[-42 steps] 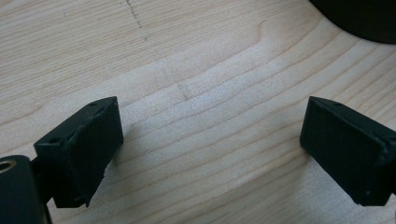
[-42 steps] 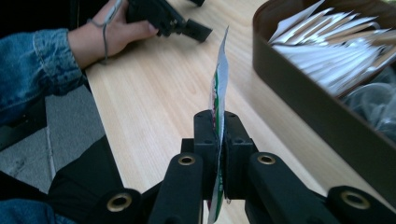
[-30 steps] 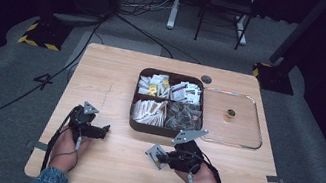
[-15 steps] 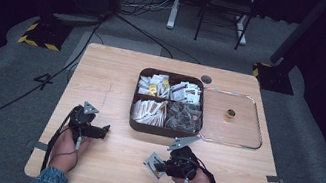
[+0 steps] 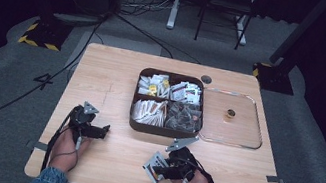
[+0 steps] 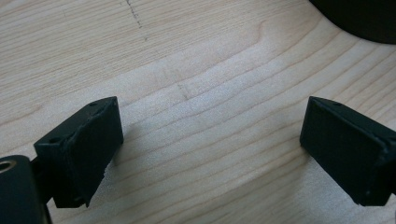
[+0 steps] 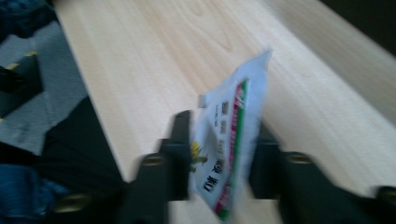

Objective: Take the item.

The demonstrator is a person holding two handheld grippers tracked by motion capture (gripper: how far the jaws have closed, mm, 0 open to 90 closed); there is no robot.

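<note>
My right tool (image 5: 163, 169) is low over the near edge of the table (image 5: 112, 80), in front of the box (image 5: 164, 131), and its jaws have just been opening. A white packet (image 7: 231, 149) with green and red print stands between them; in the blurred right gripper view the jaws seem to stand a little off its faces, so I read the tool as loosened rather than clamping, though the packet has not dropped clear. In the high view the packet (image 5: 155, 167) shows as a pale square at the tool's left tip, just above the wood and well short of the box. My left tool (image 5: 99, 131) rests on the table to the left of the box, its jaws wide apart with only bare wood between them, as the left gripper view (image 6: 210, 154) shows. The box has four compartments filled with packets, and its clear lid (image 5: 239, 135) lies flat just to its right, touching it.
</note>
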